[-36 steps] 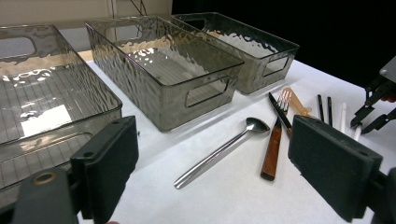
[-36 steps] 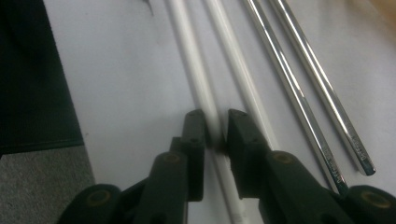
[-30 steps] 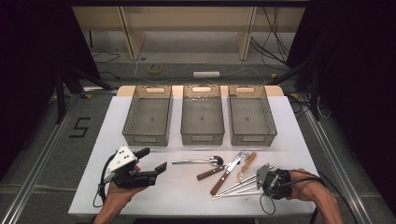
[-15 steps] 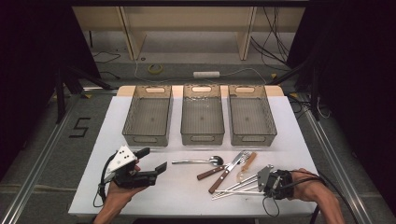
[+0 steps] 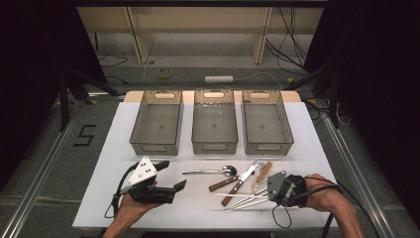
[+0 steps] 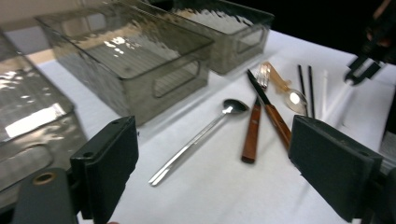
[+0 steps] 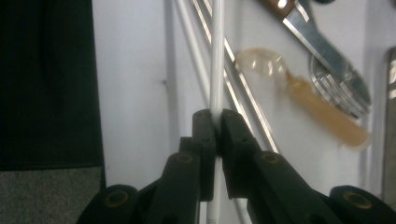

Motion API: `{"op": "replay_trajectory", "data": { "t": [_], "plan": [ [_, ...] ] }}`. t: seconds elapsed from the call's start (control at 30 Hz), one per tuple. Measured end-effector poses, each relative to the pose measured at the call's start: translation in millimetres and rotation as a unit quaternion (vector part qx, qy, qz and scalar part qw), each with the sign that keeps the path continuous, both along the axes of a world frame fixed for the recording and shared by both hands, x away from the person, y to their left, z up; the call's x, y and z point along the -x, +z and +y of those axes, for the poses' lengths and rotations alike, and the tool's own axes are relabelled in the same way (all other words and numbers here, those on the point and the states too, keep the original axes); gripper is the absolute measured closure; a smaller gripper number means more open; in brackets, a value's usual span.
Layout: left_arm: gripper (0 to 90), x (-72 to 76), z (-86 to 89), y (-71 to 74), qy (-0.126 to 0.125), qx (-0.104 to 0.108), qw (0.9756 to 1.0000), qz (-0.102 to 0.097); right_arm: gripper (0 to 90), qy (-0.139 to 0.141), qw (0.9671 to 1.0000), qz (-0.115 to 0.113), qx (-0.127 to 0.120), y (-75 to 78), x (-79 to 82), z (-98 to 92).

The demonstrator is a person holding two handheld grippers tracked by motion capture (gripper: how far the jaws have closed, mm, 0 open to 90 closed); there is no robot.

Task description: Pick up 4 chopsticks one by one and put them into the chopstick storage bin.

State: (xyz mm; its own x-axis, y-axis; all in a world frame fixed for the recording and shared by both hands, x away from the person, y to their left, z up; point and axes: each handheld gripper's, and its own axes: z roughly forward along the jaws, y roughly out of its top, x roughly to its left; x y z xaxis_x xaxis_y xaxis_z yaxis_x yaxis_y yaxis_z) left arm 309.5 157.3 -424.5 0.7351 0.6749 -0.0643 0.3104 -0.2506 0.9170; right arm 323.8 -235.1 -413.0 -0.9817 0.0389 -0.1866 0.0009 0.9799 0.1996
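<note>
My right gripper [image 7: 217, 116] is shut on a thin white chopstick [image 7: 216, 56] that runs straight ahead between the pads. Its jaws have just been closing on that stick. From above, this gripper [image 5: 268, 193] sits at the table's front right, at the near end of several chopsticks [image 5: 242, 197]. My left gripper [image 5: 172, 174] rests at the front left, open and holding nothing. Through its wide jaws [image 6: 215, 154] I see a steel spoon [image 6: 205, 133], a wooden-handled knife [image 6: 273, 116] and fork, and an amber plastic spoon [image 6: 285, 91].
Three clear grey bins [image 5: 156, 147] [image 5: 214, 146] [image 5: 267, 146] stand side by side at the back of the white table [image 5: 307, 148]. The steel spoon [image 5: 210, 171] and the wooden-handled cutlery [image 5: 237, 181] lie between the two grippers.
My right gripper has lifted slightly with the white chopstick in its jaws. The left hand has stayed where it was.
</note>
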Motion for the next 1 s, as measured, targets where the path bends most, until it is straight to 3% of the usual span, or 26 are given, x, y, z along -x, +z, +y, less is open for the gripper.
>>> {"op": "replay_trajectory", "data": {
  "t": [0.23, 0.4, 0.5, 0.67, 0.8, 1.0],
  "plan": [
    [15.7, 1.3, -21.5, -1.1, -0.047, -0.038, 0.998, 0.018, 85.3, 0.018, 0.9997, -0.014, -0.003, 8.2, -5.4, 27.5],
    [18.2, 3.9, -33.7, -2.3, -0.081, -0.07, 0.9939, 0.025, 85.3, 0.04, 0.999, -0.021, -0.002, 10.3, -6.7, 54.2],
    [19.2, 3.4, -39.6, -2.1, -0.094, -0.078, 0.9918, 0.035, 85.3, 0.046, 0.9986, -0.024, 0.001, 11.0, -6.9, 62.8],
    [22.3, 4.3, -49.4, -2.5, -0.115, -0.094, 0.9882, 0.036, 85.3, 0.054, 0.998, -0.031, 0.0, 11.3, -6.9, 73.9],
    [23.5, 4.9, -57.4, -5.9, -0.127, -0.123, 0.9837, 0.034, 85.3, 0.057, 0.9978, -0.034, 0.002, 12.2, -6.1, 80.6],
    [32.4, 8.8, -71.1, -9.1, -0.161, -0.158, 0.9739, 0.026, 85.3, 0.069, 0.9967, -0.042, 0.005, 12.8, -4.3, 91.5]
  ]
}}
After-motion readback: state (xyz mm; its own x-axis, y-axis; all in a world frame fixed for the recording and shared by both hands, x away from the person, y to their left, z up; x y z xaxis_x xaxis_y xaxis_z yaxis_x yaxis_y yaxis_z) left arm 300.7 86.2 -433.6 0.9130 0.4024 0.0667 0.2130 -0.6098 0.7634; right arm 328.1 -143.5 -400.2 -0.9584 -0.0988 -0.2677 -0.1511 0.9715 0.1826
